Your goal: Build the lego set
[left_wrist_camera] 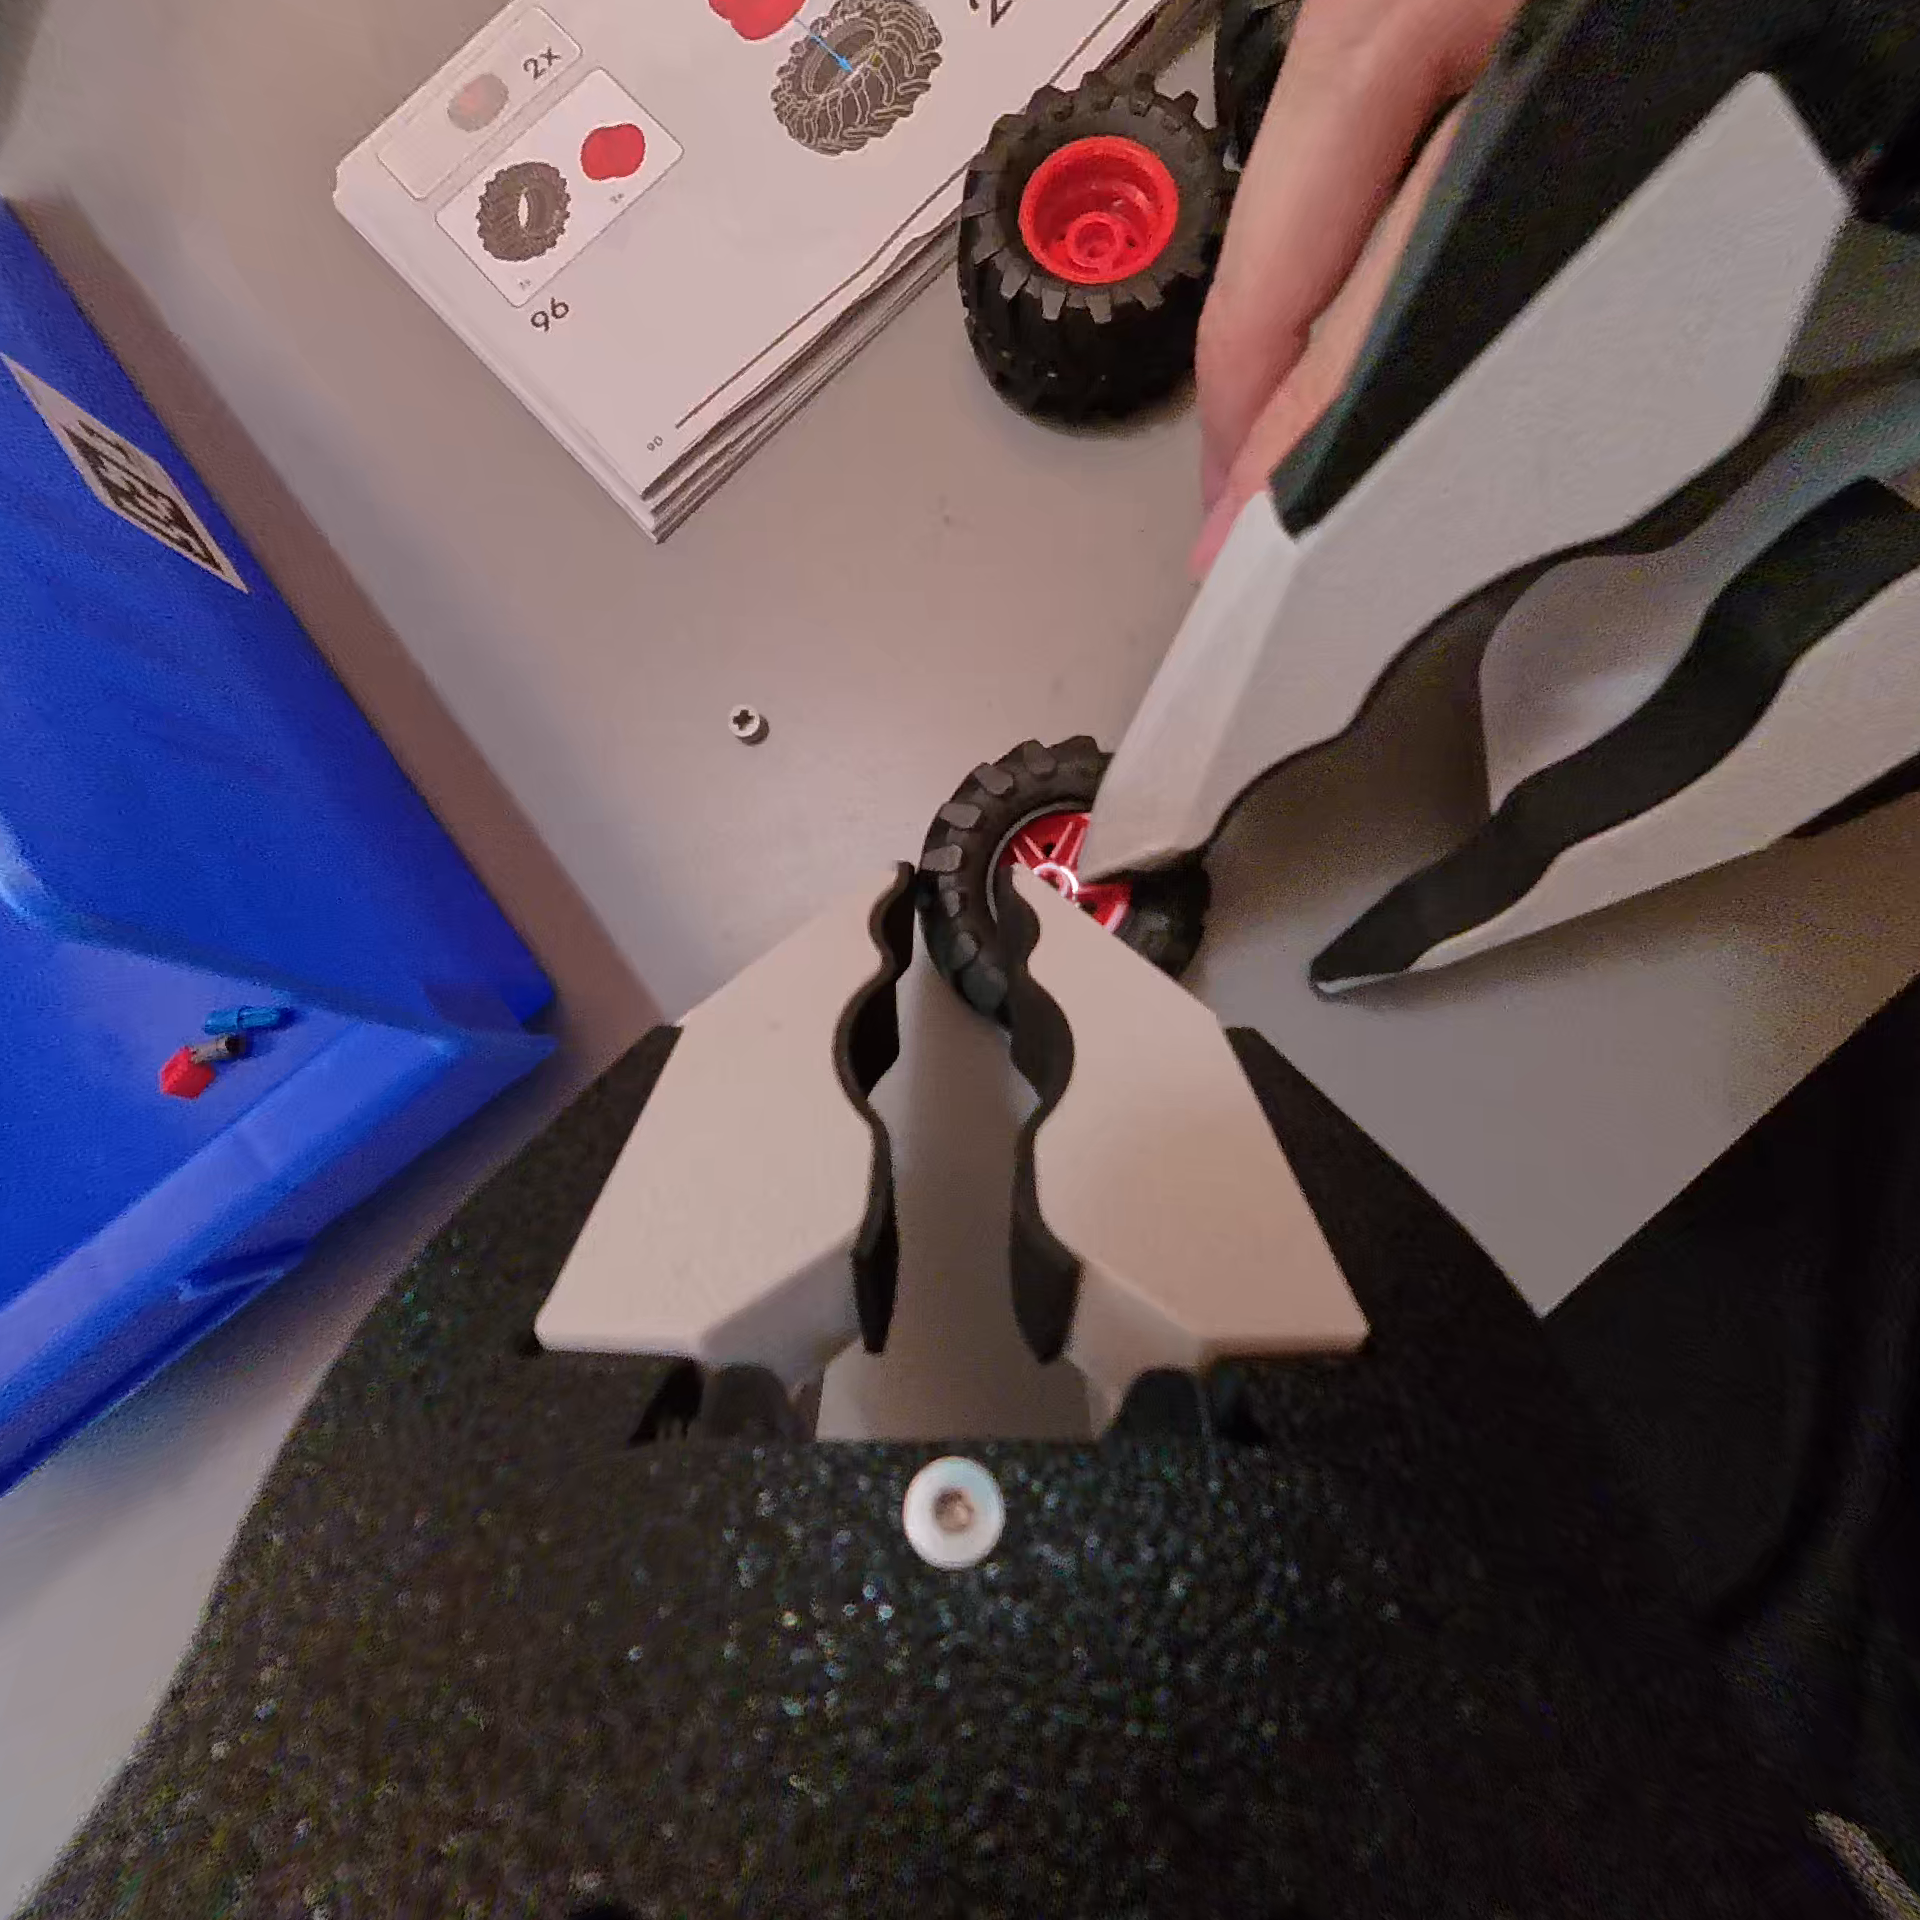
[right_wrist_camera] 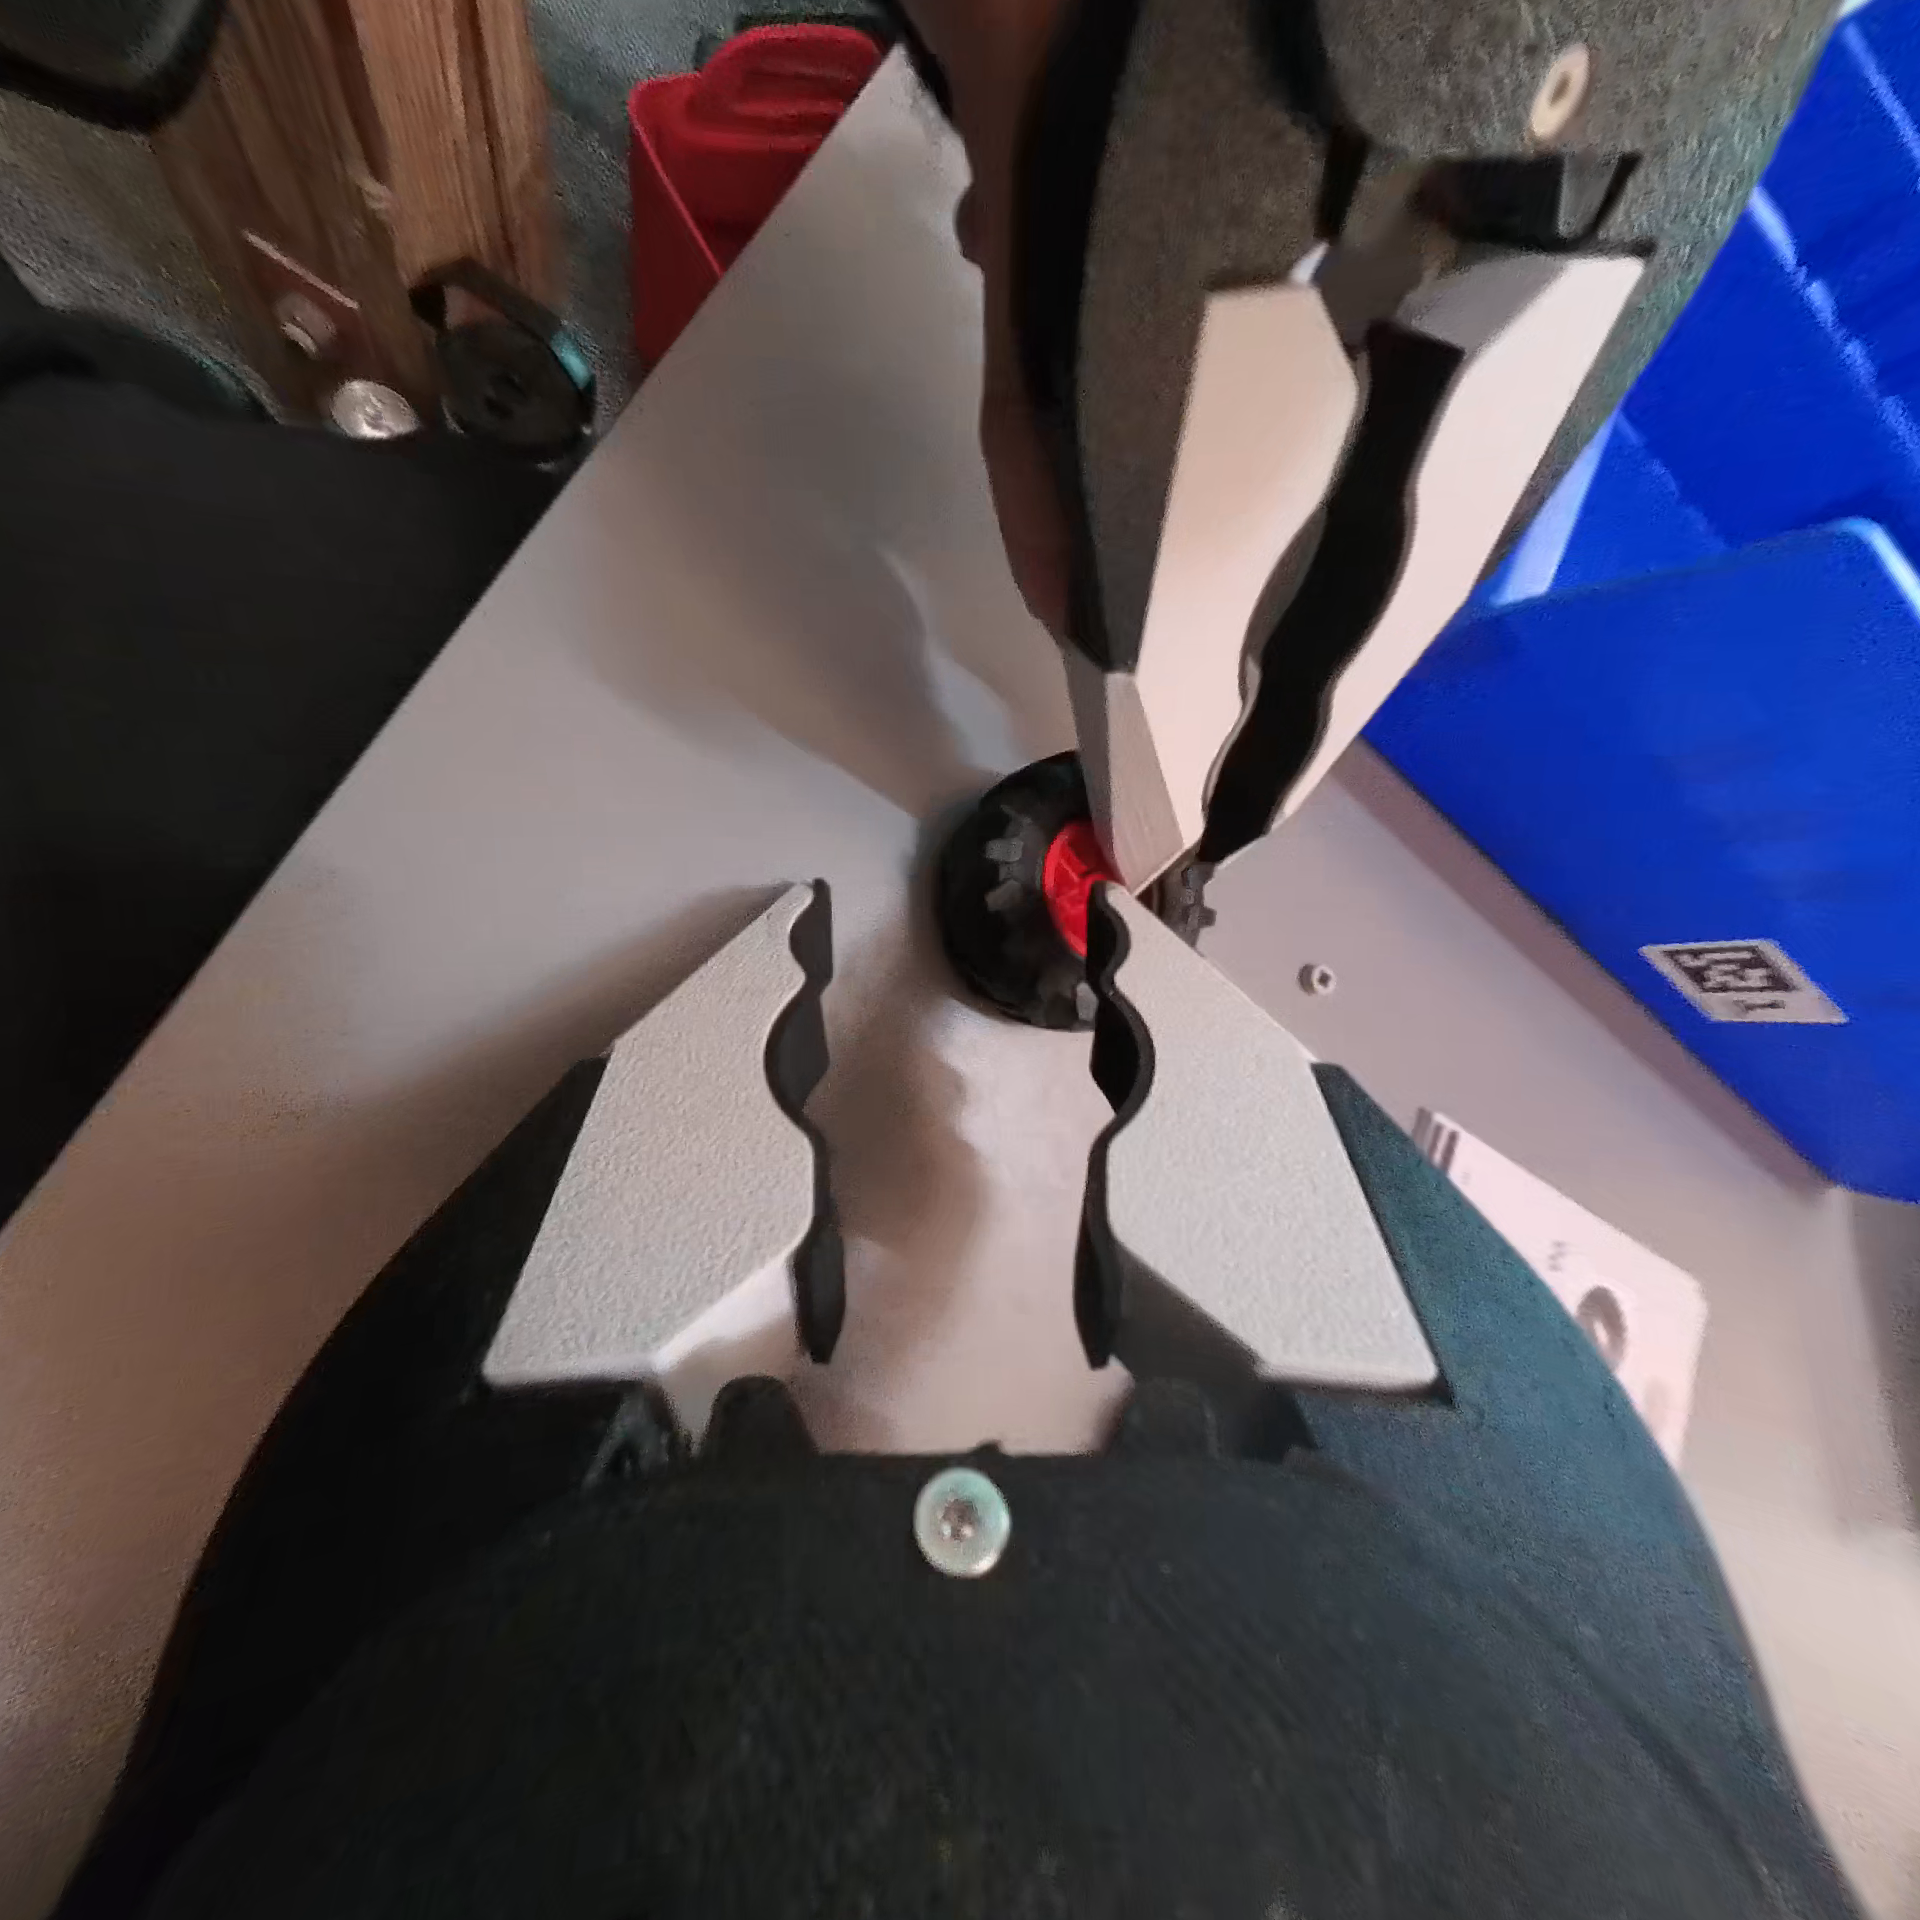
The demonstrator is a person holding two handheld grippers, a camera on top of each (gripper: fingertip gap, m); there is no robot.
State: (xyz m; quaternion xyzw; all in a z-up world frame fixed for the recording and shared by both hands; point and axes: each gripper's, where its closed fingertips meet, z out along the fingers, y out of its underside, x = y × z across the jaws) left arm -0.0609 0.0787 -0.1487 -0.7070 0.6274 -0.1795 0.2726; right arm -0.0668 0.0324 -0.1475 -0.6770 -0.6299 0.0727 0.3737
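A small black tyre (left_wrist_camera: 961, 831) with a red hub (left_wrist_camera: 1051, 831) lies on the grey table. My left gripper (left_wrist_camera: 961, 894) is shut on the tyre's near wall, one finger outside the tread and one inside the rim. My right gripper (left_wrist_camera: 1210, 920) comes in from the right, open, with one fingertip (left_wrist_camera: 1101, 847) pressed on the red hub. In the right wrist view the tyre (right_wrist_camera: 987, 862) and hub (right_wrist_camera: 1065, 873) sit just past my open right gripper (right_wrist_camera: 961, 899), and the left gripper (right_wrist_camera: 1184, 852) reaches down from above.
A second, larger wheel (left_wrist_camera: 1091, 249) with a red hub stands by the open instruction booklet (left_wrist_camera: 675, 208). A small grey piece (left_wrist_camera: 748, 724) lies loose on the table. A blue bin (left_wrist_camera: 208, 831) at the left holds a few small parts (left_wrist_camera: 223, 1049). A hand (left_wrist_camera: 1299, 260) holds the right gripper.
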